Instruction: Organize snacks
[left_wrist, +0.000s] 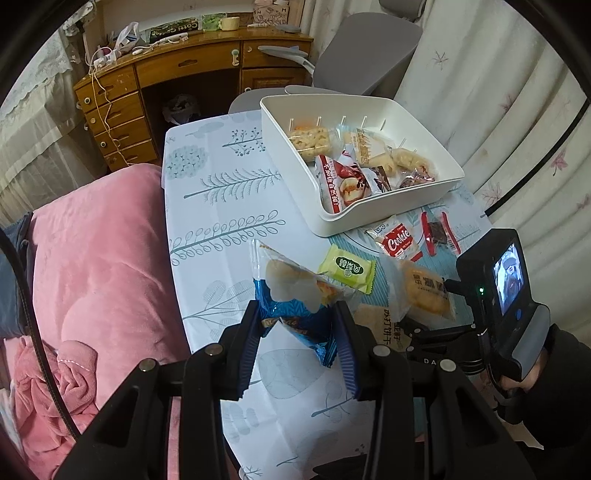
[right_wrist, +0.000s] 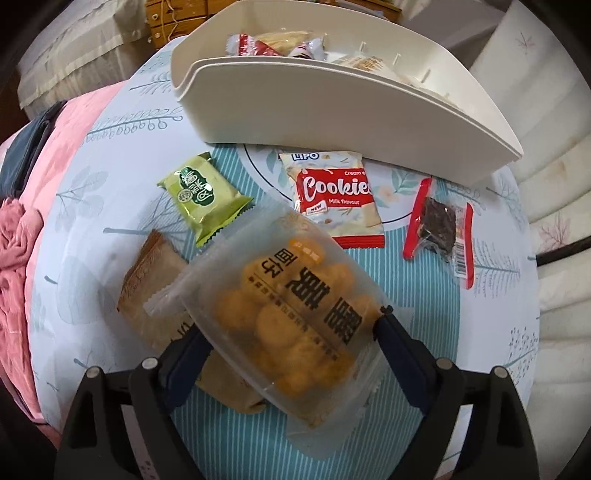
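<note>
My left gripper (left_wrist: 297, 338) is shut on a blue-and-clear snack packet (left_wrist: 291, 295), held above the table's near edge. My right gripper (right_wrist: 291, 343) is shut on a clear packet of golden puffs (right_wrist: 291, 310), lifted over a brown cracker packet (right_wrist: 155, 280); the puff packet also shows in the left wrist view (left_wrist: 423, 291). A white bin (left_wrist: 391, 206) at the far side holds several snacks; it also shows in the right wrist view (right_wrist: 332, 107). On the table lie a green packet (right_wrist: 203, 195), a red Cookies packet (right_wrist: 336, 195) and a red-edged dark snack (right_wrist: 439, 225).
The table carries a leaf-print cloth (left_wrist: 221, 206). A pink blanket (left_wrist: 92, 277) lies to its left. A grey chair (left_wrist: 362, 55) and a wooden desk (left_wrist: 166, 74) stand behind. White curtains (left_wrist: 498, 110) hang on the right.
</note>
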